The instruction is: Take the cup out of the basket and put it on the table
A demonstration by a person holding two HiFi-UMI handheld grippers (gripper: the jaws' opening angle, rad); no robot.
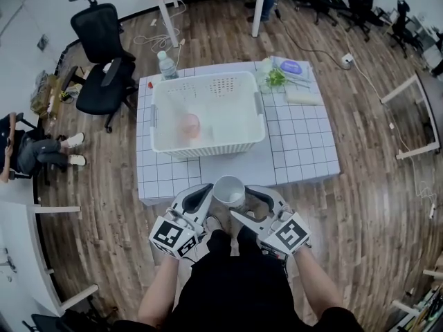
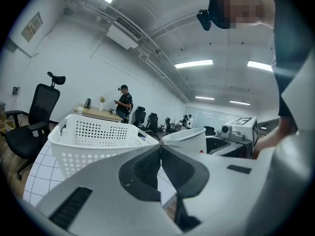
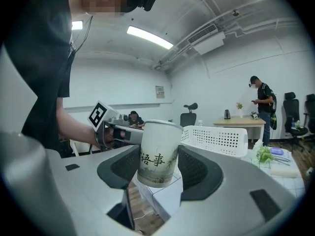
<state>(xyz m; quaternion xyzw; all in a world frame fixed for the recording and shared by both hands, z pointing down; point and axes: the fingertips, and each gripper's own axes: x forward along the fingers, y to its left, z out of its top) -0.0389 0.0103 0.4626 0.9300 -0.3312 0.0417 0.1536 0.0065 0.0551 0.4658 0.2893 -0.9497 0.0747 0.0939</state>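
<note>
A white paper cup (image 1: 228, 189) with dark printed characters hangs over the front edge of the white tiled table (image 1: 304, 151). My right gripper (image 1: 239, 203) is shut on it. The right gripper view shows the cup (image 3: 157, 151) upright, squeezed between the two dark pads, with my right gripper (image 3: 157, 165) around its lower half. The white perforated basket (image 1: 208, 146) stands in the middle of the table, beyond the cup. My left gripper (image 1: 206, 189) is just left of the cup, its jaws pressed together and empty; in its own view my left gripper (image 2: 160, 149) has the cup (image 2: 189, 140) to its right.
A pink object (image 1: 189, 124) lies inside the basket. Behind the basket stand a water bottle (image 1: 166, 64), green leaves (image 1: 275, 77), a purple-topped pack (image 1: 291, 66) and a folded cloth (image 1: 303, 97). A black office chair (image 1: 104, 47) is at the left, with a seated person (image 1: 28, 147) further left.
</note>
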